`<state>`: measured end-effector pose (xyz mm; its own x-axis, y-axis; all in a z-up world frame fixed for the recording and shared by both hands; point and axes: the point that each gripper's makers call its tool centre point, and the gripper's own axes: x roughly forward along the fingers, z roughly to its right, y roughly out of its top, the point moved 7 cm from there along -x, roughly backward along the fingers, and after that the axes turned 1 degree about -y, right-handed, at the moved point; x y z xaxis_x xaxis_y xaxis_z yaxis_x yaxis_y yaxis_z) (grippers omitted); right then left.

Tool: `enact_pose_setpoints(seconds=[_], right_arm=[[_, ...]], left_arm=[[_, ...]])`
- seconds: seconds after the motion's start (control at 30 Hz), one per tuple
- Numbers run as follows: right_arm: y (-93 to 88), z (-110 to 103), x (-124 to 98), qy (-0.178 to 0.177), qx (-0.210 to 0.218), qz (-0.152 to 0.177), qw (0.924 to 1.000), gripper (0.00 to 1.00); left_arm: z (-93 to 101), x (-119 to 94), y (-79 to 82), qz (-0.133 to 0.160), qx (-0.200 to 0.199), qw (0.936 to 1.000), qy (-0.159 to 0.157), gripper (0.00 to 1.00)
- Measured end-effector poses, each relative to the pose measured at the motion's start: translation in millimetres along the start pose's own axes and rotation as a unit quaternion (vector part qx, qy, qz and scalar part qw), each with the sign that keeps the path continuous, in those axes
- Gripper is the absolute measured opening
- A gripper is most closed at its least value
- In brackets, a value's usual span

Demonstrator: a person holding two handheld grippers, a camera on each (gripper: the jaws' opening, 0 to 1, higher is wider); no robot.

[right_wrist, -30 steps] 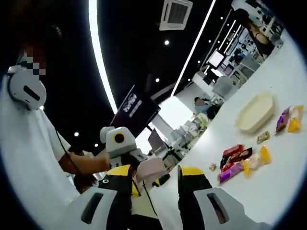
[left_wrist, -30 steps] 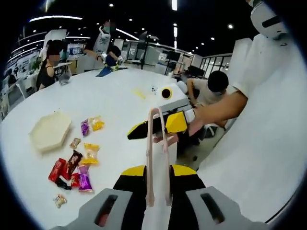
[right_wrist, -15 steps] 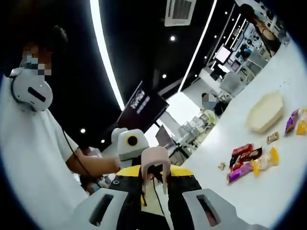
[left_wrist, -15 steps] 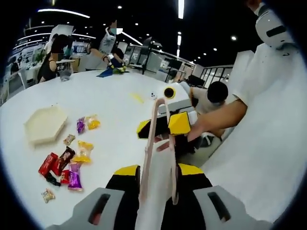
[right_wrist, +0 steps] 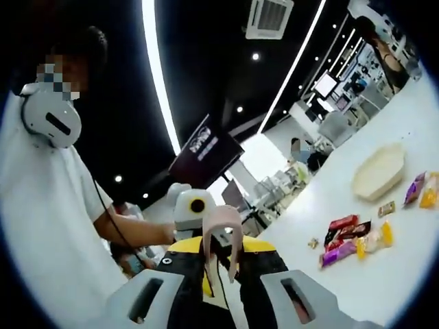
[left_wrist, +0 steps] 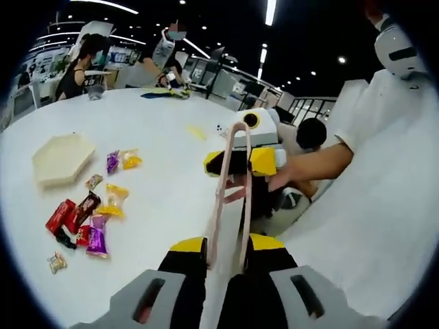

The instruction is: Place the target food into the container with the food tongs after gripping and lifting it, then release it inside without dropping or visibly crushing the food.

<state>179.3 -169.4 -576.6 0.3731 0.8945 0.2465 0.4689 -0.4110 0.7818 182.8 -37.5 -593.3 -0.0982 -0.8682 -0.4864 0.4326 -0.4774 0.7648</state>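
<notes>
Pink food tongs (left_wrist: 232, 185) run from my left gripper (left_wrist: 228, 245), whose yellow-tipped jaws are shut on the two arms, up to my right gripper (left_wrist: 243, 163). In the right gripper view, my right gripper (right_wrist: 221, 248) is shut on the tongs' looped end (right_wrist: 223, 223). The cream hexagonal container (left_wrist: 60, 156) sits on the white table (left_wrist: 171, 199), far left of the tongs. Several wrapped sweets and snack bars (left_wrist: 89, 219) lie scattered beside it. The container (right_wrist: 378, 171) and the snacks (right_wrist: 350, 240) also appear at the right of the right gripper view.
A person in a white shirt (left_wrist: 384, 192) stands at the right, their hand (left_wrist: 288, 175) on the right gripper. The table's edge (left_wrist: 250, 226) runs just right of the tongs. Other people (left_wrist: 79, 65) sit at the table's far side.
My right gripper's jaws, wide apart a second ago, have shut on the tongs' looped end. Both views have shifted slightly; the sweets and the container lie where they were.
</notes>
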Motion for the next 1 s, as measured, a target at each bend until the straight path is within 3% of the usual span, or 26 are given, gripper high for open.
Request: enact_pose_setpoints(seconds=[0.1,0.2,0.47,0.6,1.0], right_arm=[[4.3,-3.0,1.3,0.007,0.002,0.022,0.9997,0.20],[3.5,-3.3,1.2,0.009,0.009,0.020,0.9997,0.25],[-7.6,-4.8,4.0,0.011,0.000,-0.013,0.9999,0.26],[-16.5,-10.6,9.6,0.019,-0.018,-0.056,0.9981,0.26],[-26.1,-8.7,8.9,0.018,-0.021,-0.093,0.9953,0.27]], left_arm=[[0.7,-0.2,1.9,0.009,0.021,0.9997,-0.003,0.13],[1.5,-1.4,5.9,0.017,0.027,0.9995,-0.006,0.13],[6.8,-0.7,10.8,0.001,0.043,0.9988,-0.022,0.14],[8.4,1.7,8.8,-0.009,0.046,0.9985,-0.027,0.14],[15.4,6.6,12.5,-0.016,0.051,0.9976,-0.045,0.14]])
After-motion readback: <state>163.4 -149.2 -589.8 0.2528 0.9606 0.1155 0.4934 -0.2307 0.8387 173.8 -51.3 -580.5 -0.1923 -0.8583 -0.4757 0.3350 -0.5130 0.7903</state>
